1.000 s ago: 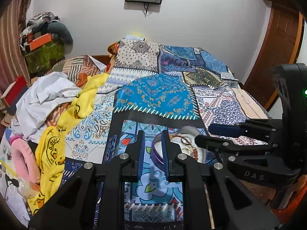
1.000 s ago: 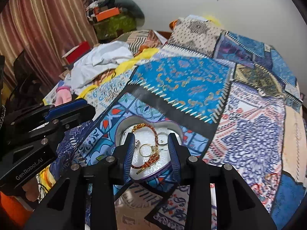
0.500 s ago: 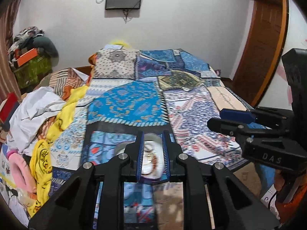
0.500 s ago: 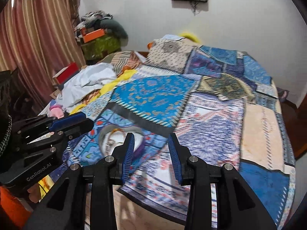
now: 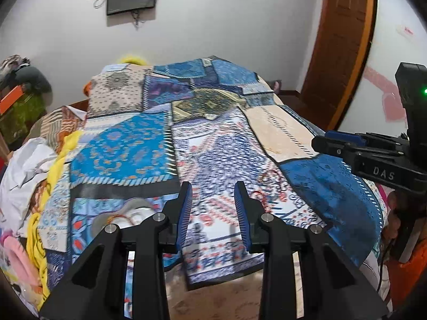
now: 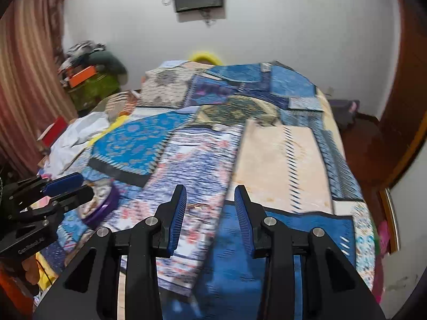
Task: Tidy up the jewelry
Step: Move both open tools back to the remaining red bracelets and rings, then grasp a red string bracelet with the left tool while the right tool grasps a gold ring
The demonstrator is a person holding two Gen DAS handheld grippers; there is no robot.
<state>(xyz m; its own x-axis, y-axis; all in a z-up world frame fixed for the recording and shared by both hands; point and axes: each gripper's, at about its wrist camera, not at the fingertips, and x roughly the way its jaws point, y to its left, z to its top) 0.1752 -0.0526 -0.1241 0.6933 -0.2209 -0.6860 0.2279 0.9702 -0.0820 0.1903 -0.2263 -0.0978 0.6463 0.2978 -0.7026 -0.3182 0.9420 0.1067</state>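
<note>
Heart-shaped tray (image 5: 128, 210) on patchwork bedspread (image 5: 213, 160) holds jewelry (image 5: 121, 217).

Open left tool (image 5: 213, 213) above patchwork bedspread (image 5: 213, 160)

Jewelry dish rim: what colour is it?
Purple; the jewelry dish rim shows best in the right wrist view, beside the left gripper.

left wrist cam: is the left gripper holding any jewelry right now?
No. The left gripper is open with only the patchwork bedspread showing between its fingers, and the jewelry tray lies apart on the bed to its left.
</note>
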